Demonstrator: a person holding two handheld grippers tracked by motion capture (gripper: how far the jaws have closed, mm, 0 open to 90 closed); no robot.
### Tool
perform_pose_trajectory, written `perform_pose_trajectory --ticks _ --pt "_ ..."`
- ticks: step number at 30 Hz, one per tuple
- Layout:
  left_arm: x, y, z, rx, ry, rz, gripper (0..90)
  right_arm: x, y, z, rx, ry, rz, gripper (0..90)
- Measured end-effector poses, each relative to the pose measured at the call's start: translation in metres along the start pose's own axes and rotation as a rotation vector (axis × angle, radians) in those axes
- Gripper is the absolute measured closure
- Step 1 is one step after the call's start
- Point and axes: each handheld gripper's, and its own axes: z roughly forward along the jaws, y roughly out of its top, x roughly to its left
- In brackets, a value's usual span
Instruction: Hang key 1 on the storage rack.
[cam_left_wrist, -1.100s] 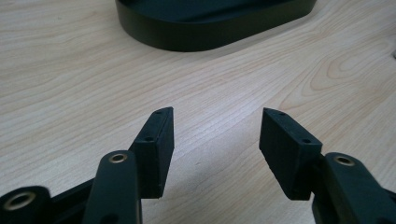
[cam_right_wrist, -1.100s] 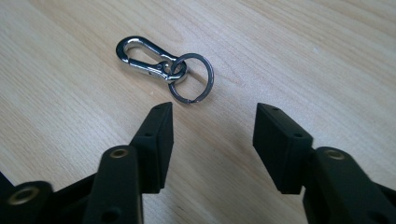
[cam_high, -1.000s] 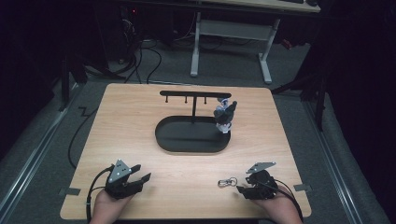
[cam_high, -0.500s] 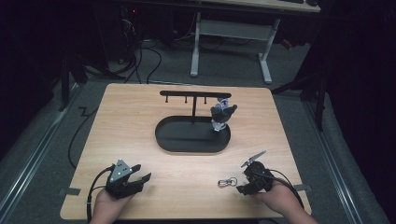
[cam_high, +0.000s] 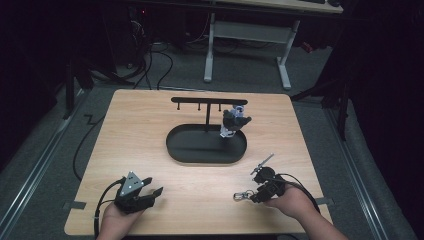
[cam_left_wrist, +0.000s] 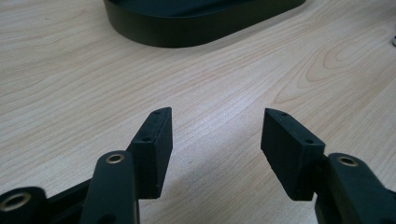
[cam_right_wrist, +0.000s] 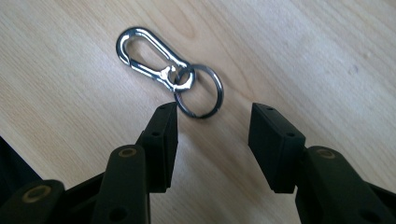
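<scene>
High view: we go from big to small, and we place things by the stand (cam_high: 207, 145), the black oval tray with a post and a bar of hooks. Around us the room is dark, with a grey floor (cam_high: 240, 75), loose cables and white desk legs (cam_high: 285, 70) far behind the stand. Our table (cam_high: 150, 115) is pale wood with rounded corners, and the stand sits near its middle. One small dark thing (cam_high: 235, 121) hangs from the bar at the stand's right end; we cannot tell what it is.

Our left gripper (cam_high: 134, 192) rests on the near left of the table, well apart from the stand. Its jaws are wide, with only bare wood between them.

Our right gripper (cam_high: 255, 192) is on the near right, in front of the stand. Its jaws have just been closing but stand partly apart, and nothing is pinched yet. The keyring (cam_right_wrist: 170, 72), a shiny clip joined to a round ring, lies flat on the wood just past the tips, not between them.

We think we are at the reaching step. Next we should push the right gripper forward a little, get the ring between the jaws, then squeeze and lift. It is thin and flat, so it may slip.
</scene>
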Motion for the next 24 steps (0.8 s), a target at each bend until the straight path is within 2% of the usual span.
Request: perform_pose_trajectory --ticks 1,2,4,6,11,12,16,20,24 --pt "0.0 0.0 0.0 0.002 0.0 -0.001 44.2 0.002 0.002 0.0 0.014 0.005 0.034 52.8" --pt "0.0 0.0 0.0 0.004 -0.002 0.0 44.2 0.0 0.003 0.002 0.008 0.017 0.003 52.7" --pt "0.0 0.0 0.0 0.004 -0.002 0.004 44.2 0.0 0.006 0.004 0.007 0.02 -0.015 53.1" --pt "0.0 0.0 0.0 0.006 -0.004 0.003 44.1 0.001 0.007 0.006 0.016 0.035 -0.009 54.4" --pt "0.0 -0.001 0.002 0.013 -0.008 0.001 44.0 0.009 0.006 0.003 0.01 0.028 -0.033 71.9" --pt "0.0 -0.002 0.002 0.014 -0.01 0.001 44.1 0.01 0.005 0.001 -0.001 0.032 -0.054 74.0" --pt "-0.002 -0.002 0.004 0.024 -0.014 0.007 44.0 0.016 0.002 -0.004 -0.012 0.034 -0.068 78.6" --pt "-0.004 -0.002 0.005 0.03 -0.017 0.016 44.0 0.022 0.0 -0.005 -0.003 0.012 -0.098 81.9" --pt "-0.004 -0.002 0.006 0.034 -0.021 0.015 44.0 0.024 0.0 -0.005 0.004 -0.002 -0.096 85.1"
